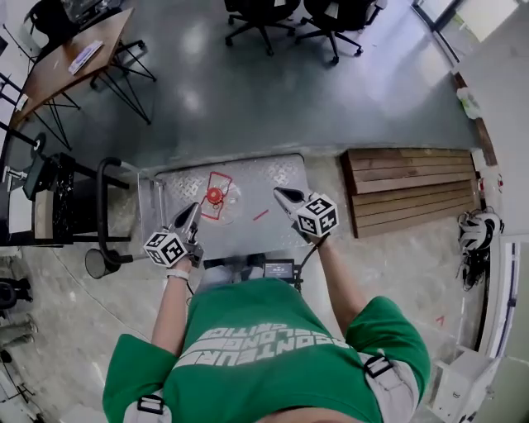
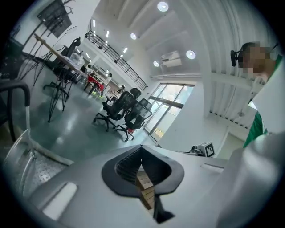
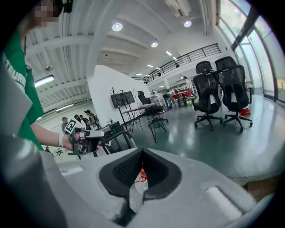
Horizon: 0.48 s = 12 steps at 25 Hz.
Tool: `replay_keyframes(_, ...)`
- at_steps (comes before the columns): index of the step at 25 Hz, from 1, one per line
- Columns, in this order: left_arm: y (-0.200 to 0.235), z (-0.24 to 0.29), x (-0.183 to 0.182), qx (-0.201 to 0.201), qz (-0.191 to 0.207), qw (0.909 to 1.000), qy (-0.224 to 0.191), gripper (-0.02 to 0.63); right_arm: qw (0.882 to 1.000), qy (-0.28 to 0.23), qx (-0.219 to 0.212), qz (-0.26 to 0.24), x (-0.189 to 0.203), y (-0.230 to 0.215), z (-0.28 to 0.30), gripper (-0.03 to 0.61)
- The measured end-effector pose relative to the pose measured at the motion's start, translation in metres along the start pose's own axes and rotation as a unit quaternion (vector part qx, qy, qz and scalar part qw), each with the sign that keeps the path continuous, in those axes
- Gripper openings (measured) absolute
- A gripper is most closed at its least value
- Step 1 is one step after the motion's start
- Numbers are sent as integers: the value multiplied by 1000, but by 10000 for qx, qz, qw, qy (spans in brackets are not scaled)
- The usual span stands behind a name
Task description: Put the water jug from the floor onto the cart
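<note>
Water jug (image 1: 218,198), where is it?
- On the cart's (image 1: 273,175) diamond-plate deck, just left of centre in the head view, red cap showing.
- And the grippers?
- Left gripper (image 1: 194,211), just left of the jug: jaws pressed together, empty. Right gripper (image 1: 281,194), to its right: likewise closed on nothing.

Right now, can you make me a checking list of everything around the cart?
Surface: silver bumpy metal cart deck, on grey floor.
Job's things: clear plastic water jug with red cap sits on the deck.
Clutter: one small red strip on the deck.
Grippers: left tongs and right tongs both shut, empty, above the deck.
Cables: dark lead below the right wrist.
Surroundings: brown slatted wooden pallet, black wheeled office chairs, brown wooden table.
</note>
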<state>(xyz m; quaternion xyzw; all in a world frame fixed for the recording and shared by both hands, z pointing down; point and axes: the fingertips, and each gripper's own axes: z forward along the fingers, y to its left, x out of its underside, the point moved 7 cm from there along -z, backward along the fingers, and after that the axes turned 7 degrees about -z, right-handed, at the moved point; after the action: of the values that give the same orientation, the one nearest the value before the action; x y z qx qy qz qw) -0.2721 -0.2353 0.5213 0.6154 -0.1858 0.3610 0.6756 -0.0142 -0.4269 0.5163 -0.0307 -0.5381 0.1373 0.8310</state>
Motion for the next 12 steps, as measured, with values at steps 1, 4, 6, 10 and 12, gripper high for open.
replay_keyframes(1, -9, 2, -2, 53, 136, 9999, 26, 0, 10000, -24, 6, -76, 0, 3, -4, -6)
replay_keyframes(4, -31, 8, -4, 246, 497, 9984, 149, 0, 9997, -154, 20, -181, -1, 14, -14, -6)
replay_keyframes(6, -40, 7, -5, 358, 728, 9963, 281, 2, 9995, -235, 30, -211, -2, 23, -19, -6)
replay_keyframes(10, -42, 0, -9, 432, 955, 9939, 350, 8, 9991, -345, 106, -199, -3, 35, -19, -6)
replay_keyframes(12, -41, -6, -10, 458, 950, 9939, 306, 9, 9990, -368, 139, -198, -4, 42, -20, -6)
